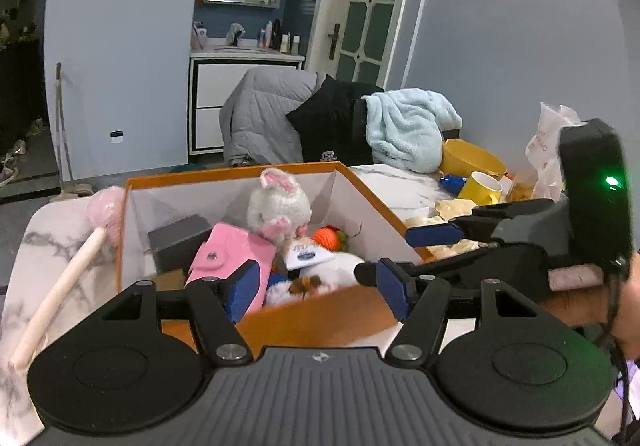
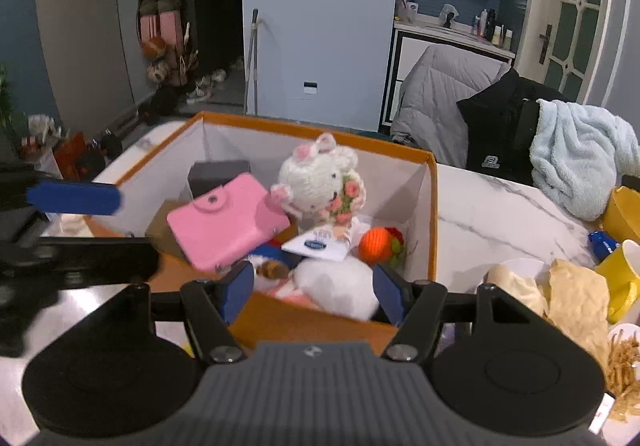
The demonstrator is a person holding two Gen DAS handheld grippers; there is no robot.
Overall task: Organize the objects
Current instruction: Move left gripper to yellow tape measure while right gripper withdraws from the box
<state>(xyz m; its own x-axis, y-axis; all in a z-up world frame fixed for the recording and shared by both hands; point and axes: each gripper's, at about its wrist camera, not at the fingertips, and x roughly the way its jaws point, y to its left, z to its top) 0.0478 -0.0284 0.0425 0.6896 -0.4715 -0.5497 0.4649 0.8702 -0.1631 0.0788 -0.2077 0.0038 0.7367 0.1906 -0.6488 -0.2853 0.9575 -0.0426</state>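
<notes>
An orange box point(image 1: 316, 320) point(image 2: 312, 322) with white inner walls stands on the marble table. In it lie a white knitted bunny point(image 1: 278, 208) point(image 2: 318, 176), a pink case point(image 1: 228, 256) point(image 2: 226, 224), an orange knitted ball point(image 1: 327, 239) point(image 2: 374, 245), a white card point(image 2: 316, 245), a dark box point(image 1: 180, 238) and a white plush point(image 2: 340, 288). My left gripper point(image 1: 316, 288) is open and empty at the box's near wall. My right gripper point(image 2: 314, 292) is open and empty at the near wall, over the white plush. The right gripper point(image 1: 400, 254) also shows in the left wrist view.
A pink fluffy wand with a cream handle point(image 1: 60, 286) lies left of the box. Yellow mug point(image 1: 482, 188), yellow bowl point(image 1: 472, 158), blue lid, cloths point(image 2: 576, 302) and dry snack strips point(image 2: 622, 366) lie on the right. Chairs with jackets and a blue towel point(image 1: 408, 126) stand behind.
</notes>
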